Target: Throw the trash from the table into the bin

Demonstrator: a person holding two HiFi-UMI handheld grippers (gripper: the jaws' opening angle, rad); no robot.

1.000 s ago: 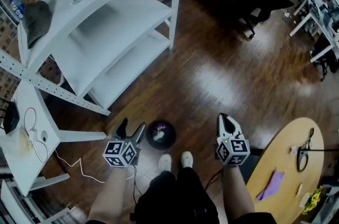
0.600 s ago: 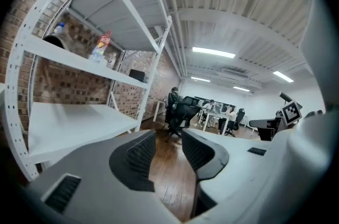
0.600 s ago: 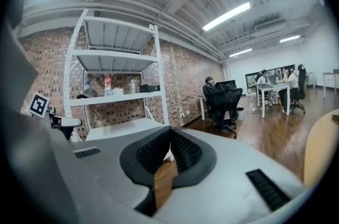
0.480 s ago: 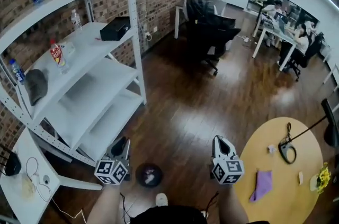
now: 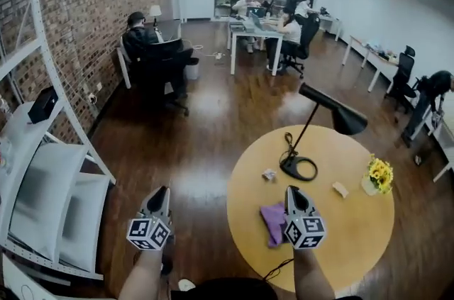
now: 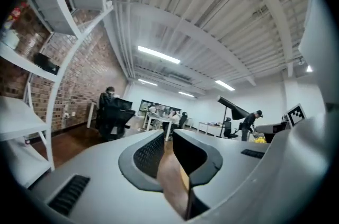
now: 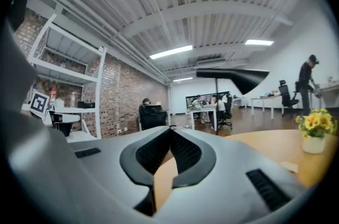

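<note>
Brick-walled office, wood floor, round bench (image 5: 333, 235) at lower right.
Left tool (image 5: 159, 191), lower left, jaws just closing to a slit, nothing between; right tool (image 5: 293, 191) pressed together, empty, beside purple trash (image 5: 272, 220) on the bench; paper scrap (image 5: 269, 175) sits higher.

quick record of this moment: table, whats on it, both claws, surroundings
table: round wooden table, ahead on the right
on table: purple sheet, crumpled scrap, tan scrap, black lamp, yellow flowers
left claw: over the floor, empty, has just been closing, thin slit left
right claw: over the table beside the purple sheet, shut, empty
surroundings: white shelf at left
</note>
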